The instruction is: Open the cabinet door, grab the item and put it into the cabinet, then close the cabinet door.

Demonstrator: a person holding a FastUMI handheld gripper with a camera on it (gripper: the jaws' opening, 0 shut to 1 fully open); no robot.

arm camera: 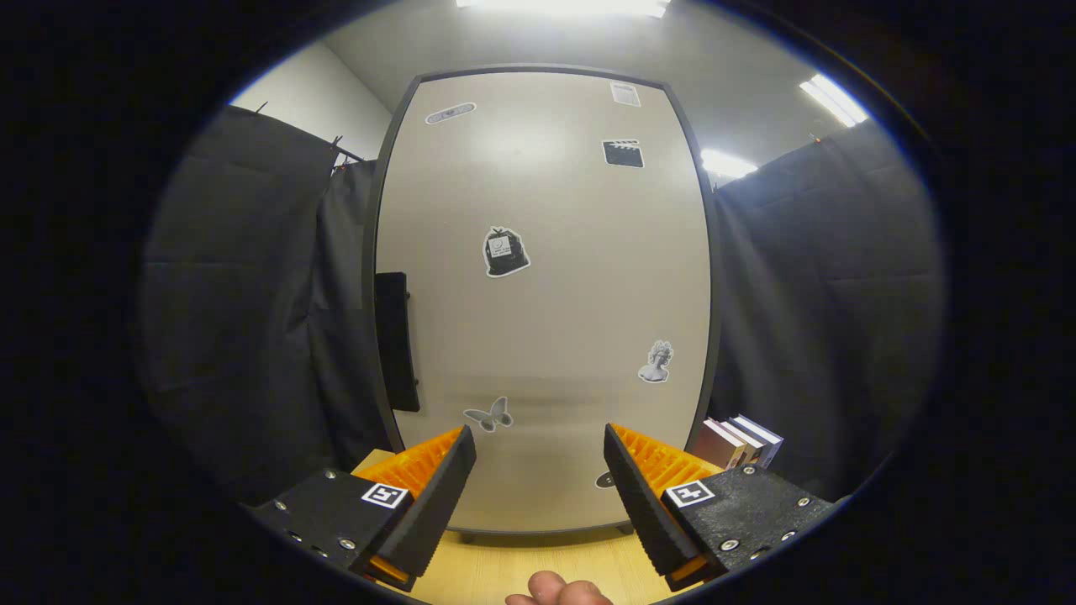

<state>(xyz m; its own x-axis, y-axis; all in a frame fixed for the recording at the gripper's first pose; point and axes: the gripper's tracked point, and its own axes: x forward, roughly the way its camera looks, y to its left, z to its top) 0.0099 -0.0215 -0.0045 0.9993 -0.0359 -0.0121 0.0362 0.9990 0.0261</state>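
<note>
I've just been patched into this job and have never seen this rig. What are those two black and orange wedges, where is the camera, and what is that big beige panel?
The camera rides on a handheld two-finger gripper and looks forward along it. The black and orange wedges are its fingers; they stand apart with nothing between them. A person carries the tool: a fingertip peeks in below the fingers. The tall beige cabinet door with a dark frame stands just ahead, closed, dotted with small grey stickers such as a butterfly. A black handle sits on the door's left edge. The cabinet rests on a light wooden tabletop. Beyond the right finger, beside the cabinet, stands a small stack of books. Black cloth walls surround everything.
</note>
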